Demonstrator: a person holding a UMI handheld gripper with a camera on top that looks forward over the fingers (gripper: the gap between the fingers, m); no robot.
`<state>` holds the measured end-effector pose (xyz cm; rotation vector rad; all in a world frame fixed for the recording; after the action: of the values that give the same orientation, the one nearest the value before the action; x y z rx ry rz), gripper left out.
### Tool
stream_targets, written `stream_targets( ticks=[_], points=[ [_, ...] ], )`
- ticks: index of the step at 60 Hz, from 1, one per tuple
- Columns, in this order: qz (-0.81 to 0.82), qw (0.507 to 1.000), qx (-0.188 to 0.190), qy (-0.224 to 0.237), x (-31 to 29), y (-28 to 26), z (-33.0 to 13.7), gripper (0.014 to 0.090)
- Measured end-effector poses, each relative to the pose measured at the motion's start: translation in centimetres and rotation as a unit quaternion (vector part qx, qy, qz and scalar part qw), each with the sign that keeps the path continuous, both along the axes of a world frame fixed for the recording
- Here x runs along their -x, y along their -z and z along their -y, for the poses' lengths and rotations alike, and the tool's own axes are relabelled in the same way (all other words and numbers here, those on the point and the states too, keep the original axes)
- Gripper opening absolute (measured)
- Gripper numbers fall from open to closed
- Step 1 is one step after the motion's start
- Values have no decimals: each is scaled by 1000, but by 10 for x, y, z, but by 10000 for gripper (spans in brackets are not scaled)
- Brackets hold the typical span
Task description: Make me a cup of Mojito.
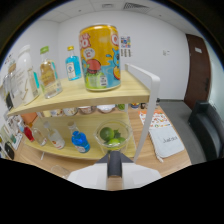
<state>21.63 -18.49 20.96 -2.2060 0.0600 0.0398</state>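
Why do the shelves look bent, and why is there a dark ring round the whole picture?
In the gripper view a wide-angle lens bows the wooden shelf and rounds the scene into a circle, leaving black surround; the yellow can looms large up close; the room is evenly lit, with soft blur on the lime bowl and bottles.

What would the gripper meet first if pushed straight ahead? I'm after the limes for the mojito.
Probably the clear bowl of limes on the lower shelf, just ahead of the gripper; depth is uncertain.

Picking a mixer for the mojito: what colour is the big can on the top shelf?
Mainly yellow-orange, with cartoon artwork, seen in the gripper view: the can.
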Motion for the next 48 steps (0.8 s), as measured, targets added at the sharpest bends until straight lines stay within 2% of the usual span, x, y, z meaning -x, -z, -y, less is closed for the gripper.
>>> stream_targets(
  ticks=[7,16,30,37,48],
  points=[
    [-16,1000,-20,15,21,-8,26,160],
    [-12,1000,-6,25,53,12,52,160],
    [23,999,9,33,78,43,64,160],
    [90,996,4,20,79,40,62,160],
    [265,963,-18,-35,77,29,57,160]
  ],
)
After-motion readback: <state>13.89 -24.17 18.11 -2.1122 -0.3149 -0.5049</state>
